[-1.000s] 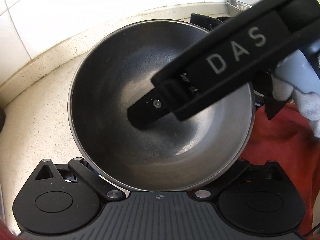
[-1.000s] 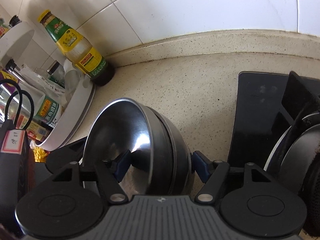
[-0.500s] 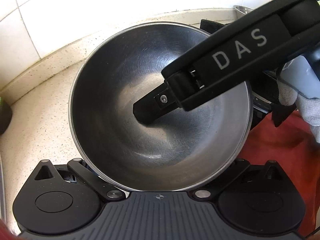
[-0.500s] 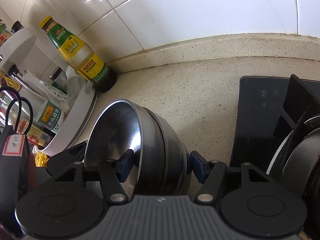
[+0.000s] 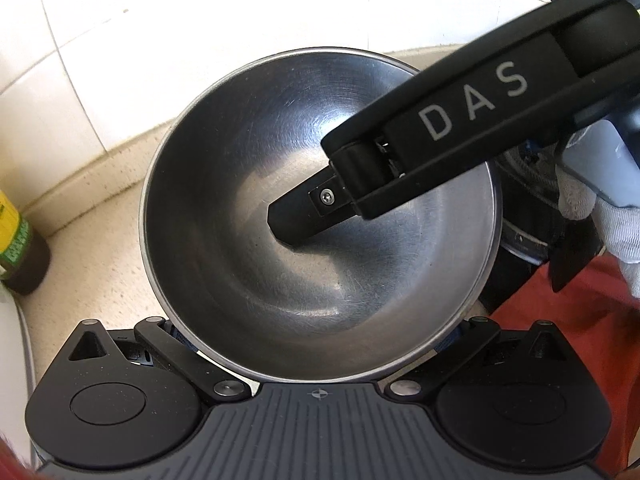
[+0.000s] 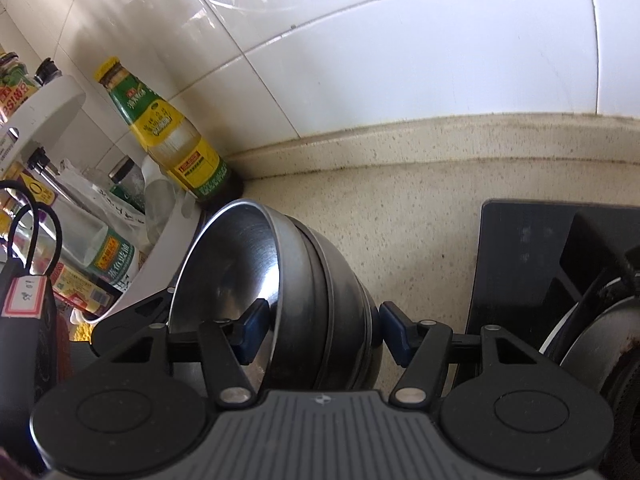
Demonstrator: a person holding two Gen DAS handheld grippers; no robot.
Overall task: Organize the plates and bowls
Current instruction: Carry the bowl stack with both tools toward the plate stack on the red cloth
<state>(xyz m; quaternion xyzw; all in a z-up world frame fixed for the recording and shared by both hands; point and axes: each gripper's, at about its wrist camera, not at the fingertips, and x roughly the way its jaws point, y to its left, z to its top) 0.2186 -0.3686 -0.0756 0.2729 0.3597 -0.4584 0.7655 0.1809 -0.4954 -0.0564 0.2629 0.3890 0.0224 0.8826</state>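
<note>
A stack of nested steel bowls (image 6: 316, 300) is held off the beige counter. My right gripper (image 6: 318, 332) is shut on the stack, one blue pad inside the top bowl and one on the outer wall. In the left wrist view the top bowl (image 5: 248, 216) fills the middle and the right gripper's finger (image 5: 304, 216) reaches into it from the upper right. My left gripper (image 5: 316, 344) sits at the bowl's near rim; its fingertips are hidden under the bowl, and I cannot tell if they grip it.
A yellow-labelled sauce bottle (image 6: 172, 140) stands against the tiled wall. A white rack (image 6: 52, 120) with bottles and jars is at the left. A black stove top (image 6: 528, 264) with a pan (image 6: 600, 344) lies to the right. Red cloth (image 5: 568, 320) shows at the lower right.
The bowl stack has risen and moved left toward the sauce bottle, with both grippers moving along. The wall now fills more of both views.
</note>
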